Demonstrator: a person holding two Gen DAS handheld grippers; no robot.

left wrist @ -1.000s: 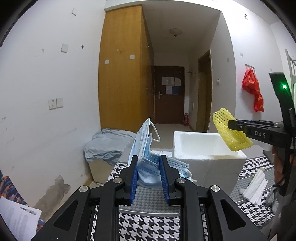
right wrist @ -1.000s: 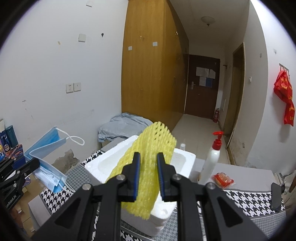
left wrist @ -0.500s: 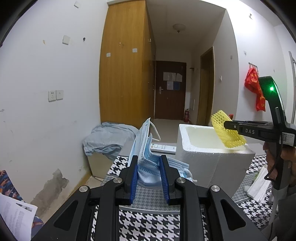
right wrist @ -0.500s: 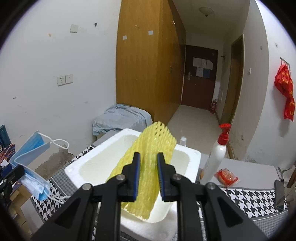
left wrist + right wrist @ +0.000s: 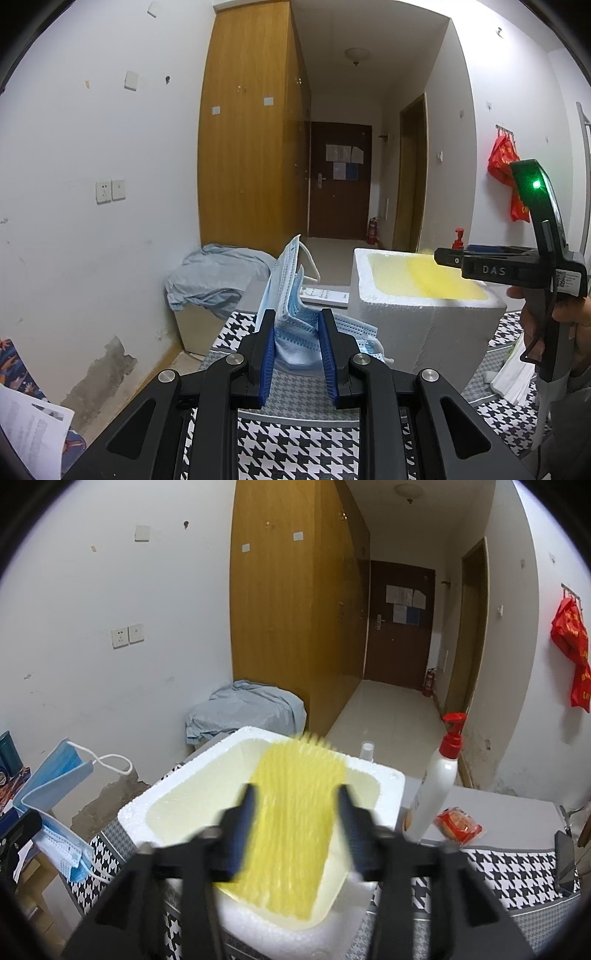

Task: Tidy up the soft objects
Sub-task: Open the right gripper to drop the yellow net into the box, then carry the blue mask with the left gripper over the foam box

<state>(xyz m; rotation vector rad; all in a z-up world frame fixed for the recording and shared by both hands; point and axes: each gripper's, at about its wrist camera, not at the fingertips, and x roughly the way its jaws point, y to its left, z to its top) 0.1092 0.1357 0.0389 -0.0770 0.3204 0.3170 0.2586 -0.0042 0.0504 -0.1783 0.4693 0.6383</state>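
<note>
My left gripper (image 5: 296, 334) is shut on a bundle of blue face masks (image 5: 290, 302), held above the houndstooth table, left of the white foam box (image 5: 413, 321). The masks also show at the left of the right wrist view (image 5: 55, 805). My right gripper (image 5: 297, 808) is open over the foam box (image 5: 373, 775). The yellow foam net (image 5: 295, 823) is blurred between and below its fingers, falling into the box. In the left wrist view the right gripper (image 5: 448, 258) hovers over the box.
A white pump bottle with red top (image 5: 436, 782) and a red packet (image 5: 458, 823) stand right of the box. A remote (image 5: 325, 295) lies behind the masks. White folded cloth (image 5: 513, 373) lies at the right. A grey cloth pile (image 5: 214, 277) sits by the wardrobe.
My right gripper opened over the foam box and let go of the yellow net, which drops into the box. My left gripper still holds the masks in about the same place.
</note>
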